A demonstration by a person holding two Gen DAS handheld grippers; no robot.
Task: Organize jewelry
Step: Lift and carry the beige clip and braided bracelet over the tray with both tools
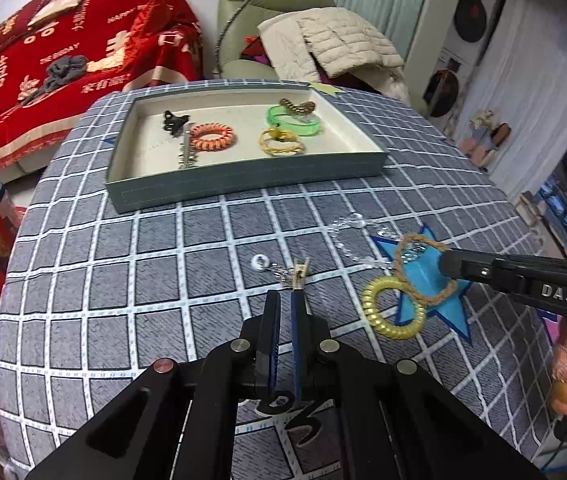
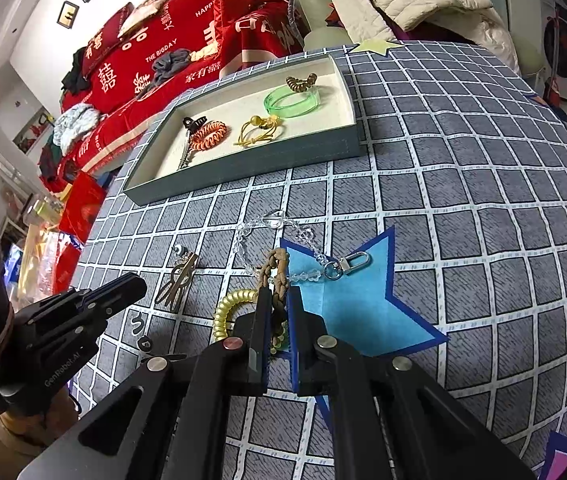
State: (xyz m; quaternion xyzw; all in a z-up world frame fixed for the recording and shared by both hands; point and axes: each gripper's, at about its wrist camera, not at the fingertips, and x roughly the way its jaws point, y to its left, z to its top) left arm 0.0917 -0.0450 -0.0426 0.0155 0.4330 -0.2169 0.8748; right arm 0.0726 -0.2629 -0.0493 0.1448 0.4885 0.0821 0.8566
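Your left gripper (image 1: 288,300) fills the bottom of its own view, jaws drawn narrow and pinched on the small brass hair clip (image 1: 297,274), whose beaded end with a white ball trails off to the left over the cloth. Your right gripper (image 2: 279,304) is likewise clamped tight, its blue-padded fingers (image 2: 294,320) closed on the braided tan cord loop (image 2: 273,270); in the left view that loop rings the tip of the black finger over the star.

Beneath both lies the table (image 1: 123,280), covered in a grey cloth with a white grid. Toward its far edge sits the grey-green tray (image 1: 243,184) with a cream lining. In its left half you have a black claw clip (image 1: 173,120), a silver bar clip (image 1: 184,152) and an orange spiral hair tie (image 1: 211,136), the bar clip touching the tie. In its right half a clear green bangle (image 1: 293,120) lies with a brown coil tie (image 1: 297,106) against its far rim, and a yellow cord bracelet (image 1: 281,142) just in front.

Near your right gripper a blue paper star (image 2: 363,300) lies flat on the cloth. A yellow spiral hair tie (image 1: 393,308) rests half on the star's left edge, touching the braided loop. A clear crystal bead chain (image 2: 275,224) curls from the cloth onto the star, ending in a silver clasp (image 2: 353,260).
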